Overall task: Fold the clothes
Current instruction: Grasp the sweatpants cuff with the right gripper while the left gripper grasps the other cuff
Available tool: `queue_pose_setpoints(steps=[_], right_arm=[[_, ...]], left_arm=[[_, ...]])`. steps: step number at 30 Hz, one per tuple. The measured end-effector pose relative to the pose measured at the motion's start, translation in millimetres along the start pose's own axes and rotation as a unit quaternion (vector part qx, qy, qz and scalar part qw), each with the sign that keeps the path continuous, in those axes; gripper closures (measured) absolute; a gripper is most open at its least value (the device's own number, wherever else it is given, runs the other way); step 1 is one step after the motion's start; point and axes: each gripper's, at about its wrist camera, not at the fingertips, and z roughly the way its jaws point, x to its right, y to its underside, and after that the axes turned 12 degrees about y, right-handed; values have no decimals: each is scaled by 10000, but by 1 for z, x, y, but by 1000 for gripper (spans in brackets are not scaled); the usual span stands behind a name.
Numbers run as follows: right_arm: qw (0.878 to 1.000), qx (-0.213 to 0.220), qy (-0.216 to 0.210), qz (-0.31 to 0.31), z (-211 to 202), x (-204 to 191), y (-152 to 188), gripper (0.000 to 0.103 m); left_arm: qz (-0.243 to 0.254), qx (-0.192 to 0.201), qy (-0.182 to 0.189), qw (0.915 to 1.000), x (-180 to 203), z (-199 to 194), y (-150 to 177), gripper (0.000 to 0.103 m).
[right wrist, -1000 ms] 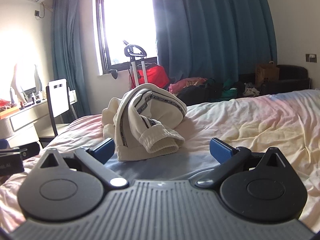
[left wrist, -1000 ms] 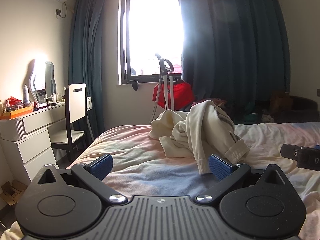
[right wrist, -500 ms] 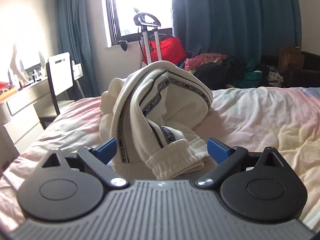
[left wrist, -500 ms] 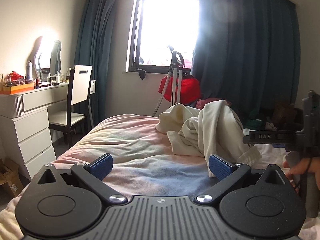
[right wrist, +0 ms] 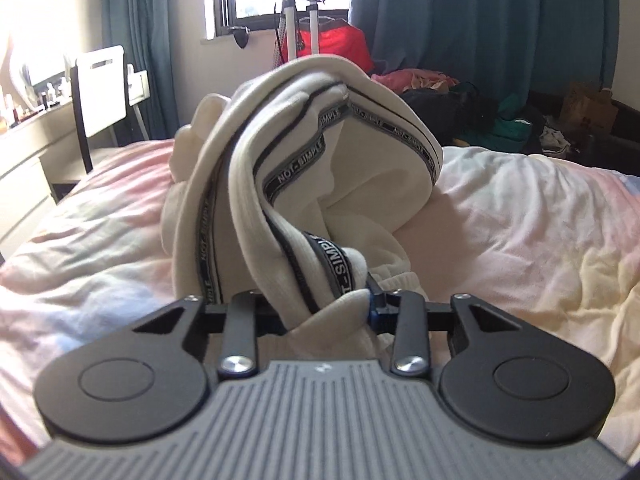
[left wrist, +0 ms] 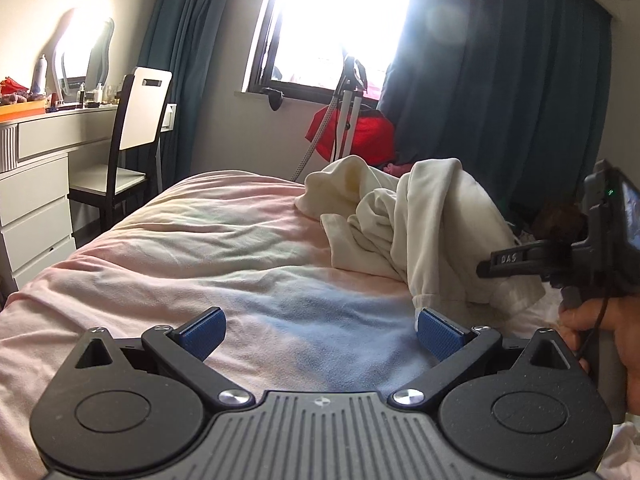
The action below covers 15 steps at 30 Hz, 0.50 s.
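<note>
While the left gripper (left wrist: 322,330) hangs over the bed (left wrist: 192,240) with its blue pads (left wrist: 202,330) spread wide and nothing between them, the right gripper (right wrist: 326,306) is pinching the cream pants (right wrist: 304,168), maybe near a cuff. The pants sit in a crumpled heap on the bed.

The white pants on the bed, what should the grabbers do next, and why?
Probably lift the right gripper a little: it is shut on the cream pants, which sit crumpled on the bed. The left gripper is open and empty, so it could then catch another edge.
</note>
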Motion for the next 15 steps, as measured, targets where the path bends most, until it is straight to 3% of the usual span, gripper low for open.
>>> queue_pose_setpoints(steps=[8,15], right_arm=[[9912,678,-913,672,-104,30,-35,77],[9651,835,-1751,1759,-167,79,-18,77]], left_arm=[[-175,192,232,9994,-1,-13,-3,0],[-895,70,904,9919,-14,-28,-3,0]])
